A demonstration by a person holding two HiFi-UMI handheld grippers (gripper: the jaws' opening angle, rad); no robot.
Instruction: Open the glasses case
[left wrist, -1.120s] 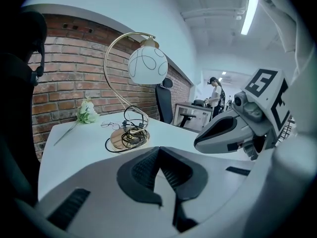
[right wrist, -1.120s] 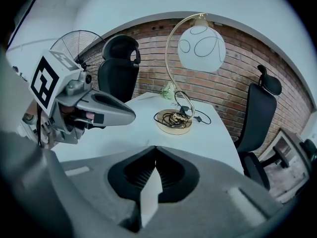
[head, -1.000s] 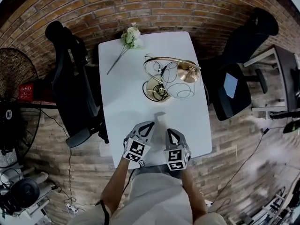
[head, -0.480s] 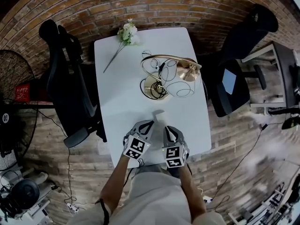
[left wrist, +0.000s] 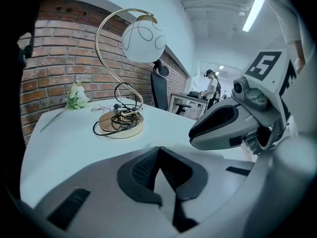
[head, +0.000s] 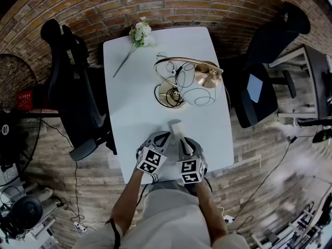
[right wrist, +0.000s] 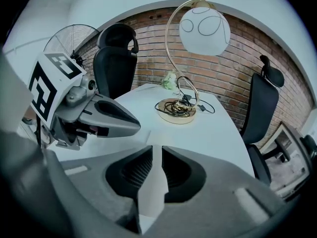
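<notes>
Probable glasses case (head: 176, 127), near end hidden under right tongs (head: 187, 140), fan (head: 15, 90) cut by left edge

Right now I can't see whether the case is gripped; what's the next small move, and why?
Probably ease the right gripper forward onto the case. Its jaws have just been opening, only something white shows between them, and the case lies just ahead on the table.

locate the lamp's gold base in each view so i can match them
Head view: gold base just above centre.
Left gripper view: base left of centre, just below mid-height.
Right gripper view: base near centre, mid-height.
Shared landmark: white flower, lying beyond the base in all three.
</notes>
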